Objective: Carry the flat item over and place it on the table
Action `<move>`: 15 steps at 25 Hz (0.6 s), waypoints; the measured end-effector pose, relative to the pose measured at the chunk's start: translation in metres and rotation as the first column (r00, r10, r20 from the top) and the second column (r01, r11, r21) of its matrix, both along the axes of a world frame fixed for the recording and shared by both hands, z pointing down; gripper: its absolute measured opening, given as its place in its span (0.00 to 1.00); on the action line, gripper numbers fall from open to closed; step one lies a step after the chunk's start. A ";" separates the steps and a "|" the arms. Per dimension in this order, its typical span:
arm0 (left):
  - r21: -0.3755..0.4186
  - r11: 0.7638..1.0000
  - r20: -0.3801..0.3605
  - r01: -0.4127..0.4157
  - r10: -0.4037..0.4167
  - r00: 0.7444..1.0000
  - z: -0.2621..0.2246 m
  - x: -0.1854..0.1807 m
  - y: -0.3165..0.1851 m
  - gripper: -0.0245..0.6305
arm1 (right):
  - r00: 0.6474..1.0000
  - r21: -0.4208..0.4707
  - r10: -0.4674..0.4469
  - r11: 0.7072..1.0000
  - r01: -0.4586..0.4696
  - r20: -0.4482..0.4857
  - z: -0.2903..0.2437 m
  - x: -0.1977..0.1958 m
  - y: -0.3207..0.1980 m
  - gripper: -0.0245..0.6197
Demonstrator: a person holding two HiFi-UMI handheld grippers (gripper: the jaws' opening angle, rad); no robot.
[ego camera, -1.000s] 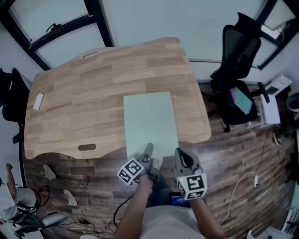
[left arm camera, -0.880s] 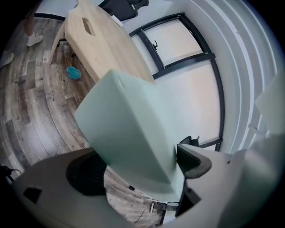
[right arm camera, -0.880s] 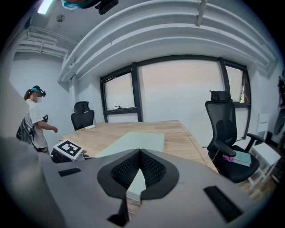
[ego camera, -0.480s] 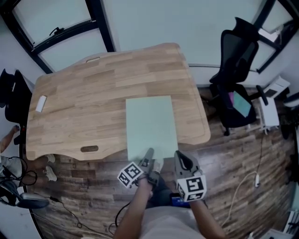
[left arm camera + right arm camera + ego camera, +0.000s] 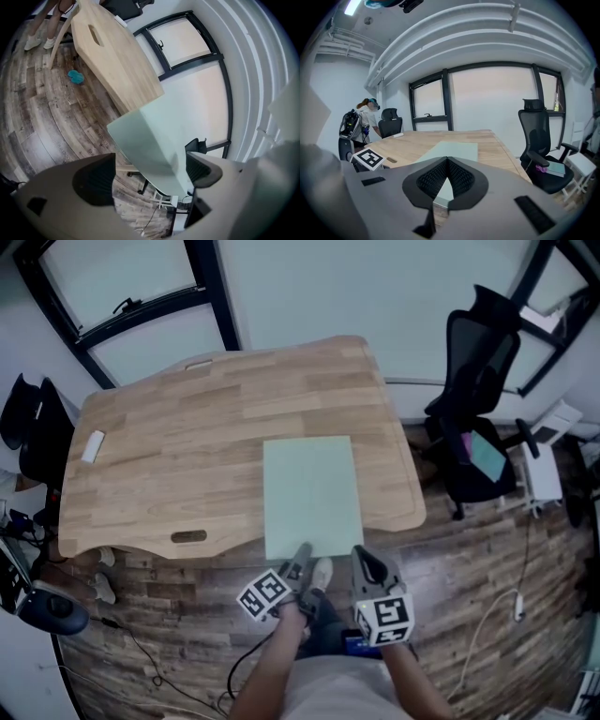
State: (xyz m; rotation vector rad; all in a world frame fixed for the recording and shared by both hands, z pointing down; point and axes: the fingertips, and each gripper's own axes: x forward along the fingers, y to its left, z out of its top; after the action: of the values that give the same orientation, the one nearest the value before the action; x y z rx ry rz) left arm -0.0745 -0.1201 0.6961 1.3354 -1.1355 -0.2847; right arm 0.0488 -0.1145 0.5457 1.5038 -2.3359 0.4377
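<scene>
A pale green flat board (image 5: 312, 493) lies on the wooden table (image 5: 178, 446), its near edge hanging a little over the table's front edge. My left gripper (image 5: 301, 559) is at that near edge, rolled on its side. In the left gripper view it (image 5: 150, 171) is open, with the board (image 5: 145, 140) reaching in between the wide-apart jaws, close to the right one. My right gripper (image 5: 362, 563) sits at the board's near right corner. In the right gripper view its (image 5: 447, 161) pads meet at the tips, shut on nothing, with the board (image 5: 454, 150) beyond and below.
A black office chair (image 5: 473, 399) stands right of the table. A small white object (image 5: 93, 446) lies near the table's left edge, and a slot (image 5: 188, 536) is cut near its front. Cables trail on the wood floor (image 5: 469, 559). A person with a backpack (image 5: 361, 124) stands at the far left.
The head view has shifted slightly. Both grippers have drawn back a little toward me, so the left jaws now reach only the board's near edge. The board stays on the table.
</scene>
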 end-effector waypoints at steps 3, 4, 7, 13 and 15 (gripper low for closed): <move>0.009 1.000 0.027 -0.008 0.008 1.000 0.001 -0.008 0.007 0.76 | 1.000 0.018 0.002 1.000 -0.002 0.003 0.001 -0.001 0.003 0.03; 0.009 1.000 0.035 -0.012 0.011 0.999 0.002 -0.011 0.009 0.76 | 1.000 0.029 0.006 1.000 -0.006 0.000 0.002 0.001 0.003 0.03; 0.017 1.000 0.073 -0.007 0.006 0.997 0.003 -0.026 0.016 0.76 | 1.000 0.037 0.012 0.999 -0.011 -0.005 0.001 0.002 0.007 0.03; 0.071 0.997 0.204 -0.037 0.022 0.979 -0.010 -0.051 0.013 0.75 | 1.000 0.016 0.007 1.000 -0.007 -0.004 0.002 -0.001 0.013 0.03; 0.090 0.994 0.244 -0.054 0.030 0.969 -0.015 -0.055 0.011 0.75 | 1.000 0.031 0.005 0.999 -0.005 -0.002 0.001 -0.003 0.013 0.03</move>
State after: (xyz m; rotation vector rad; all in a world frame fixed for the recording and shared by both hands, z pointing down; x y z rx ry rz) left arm -0.1297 -0.1090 0.6810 1.5078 -1.3081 -0.1487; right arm 0.0455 -0.1017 0.5464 1.5239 -2.3479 0.4022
